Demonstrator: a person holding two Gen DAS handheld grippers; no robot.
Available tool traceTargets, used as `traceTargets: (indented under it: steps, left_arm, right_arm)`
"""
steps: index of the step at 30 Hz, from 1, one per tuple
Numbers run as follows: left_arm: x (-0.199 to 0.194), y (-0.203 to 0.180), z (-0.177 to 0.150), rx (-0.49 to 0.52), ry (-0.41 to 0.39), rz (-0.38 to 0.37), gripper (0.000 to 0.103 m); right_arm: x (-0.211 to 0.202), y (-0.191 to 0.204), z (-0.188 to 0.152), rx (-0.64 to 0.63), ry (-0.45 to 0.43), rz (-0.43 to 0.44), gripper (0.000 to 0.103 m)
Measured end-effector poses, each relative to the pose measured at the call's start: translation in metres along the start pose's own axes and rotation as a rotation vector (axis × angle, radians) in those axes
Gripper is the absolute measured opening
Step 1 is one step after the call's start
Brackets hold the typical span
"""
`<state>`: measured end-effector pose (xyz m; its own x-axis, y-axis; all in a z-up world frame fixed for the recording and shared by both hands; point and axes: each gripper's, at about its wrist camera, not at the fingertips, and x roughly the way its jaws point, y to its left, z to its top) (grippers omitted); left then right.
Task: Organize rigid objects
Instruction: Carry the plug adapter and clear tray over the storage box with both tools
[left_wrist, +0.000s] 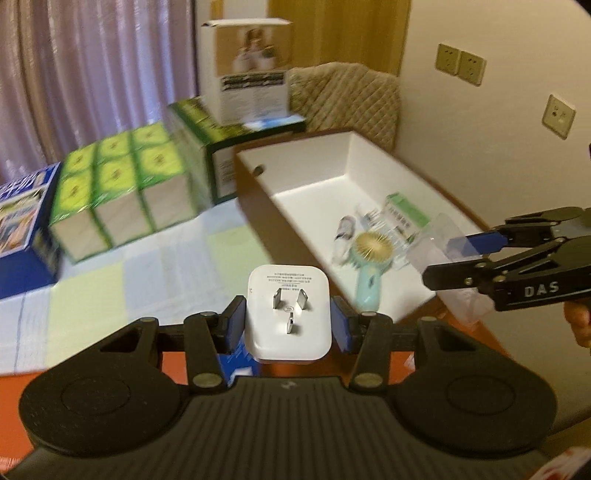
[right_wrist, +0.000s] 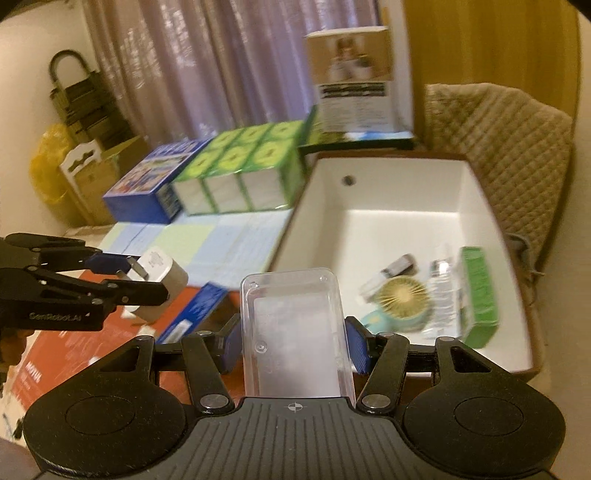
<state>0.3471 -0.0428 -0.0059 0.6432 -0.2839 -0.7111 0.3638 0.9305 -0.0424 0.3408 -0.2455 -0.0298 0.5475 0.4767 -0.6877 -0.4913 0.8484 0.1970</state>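
Note:
A white plug adapter (left_wrist: 290, 314) with three metal prongs facing me is pinched between the blue pads of my left gripper (left_wrist: 290, 323), held above the table. My right gripper (right_wrist: 293, 341) is shut on a clear plastic case (right_wrist: 295, 332), which stands upright between its pads. Each gripper shows in the other's view: the right gripper (left_wrist: 447, 260) with the clear case (left_wrist: 439, 243) hangs over the near end of the white bin (left_wrist: 332, 162), and the left gripper (right_wrist: 147, 277) with the white adapter (right_wrist: 162, 275) is at left. The bin (right_wrist: 388, 192) holds a teal hand fan (right_wrist: 400, 299), a green box (right_wrist: 478, 288) and small items.
Green tissue packs (left_wrist: 122, 184) and a blue box (left_wrist: 22, 221) line the back of the checked tablecloth (left_wrist: 147, 266). A tall white carton (left_wrist: 255, 70) stands on a green box behind the bin. A quilted chair (right_wrist: 498, 147) is beyond. A red box (right_wrist: 74, 350) lies below.

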Motion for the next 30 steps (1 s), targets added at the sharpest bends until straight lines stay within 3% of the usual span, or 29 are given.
traceTargets:
  steps: [12,30]
  left_arm:
    - [0.072,-0.035,0.072,0.014,-0.014,-0.048,0.044]
    - [0.195,-0.024,0.133,-0.011,0.07,0.001,0.044]
  right_arm:
    - [0.02,-0.077,0.049,0.076,-0.028,-0.062,0.054]
    - [0.122,-0.152,0.114,0.147,0.046,-0.079,0.054]
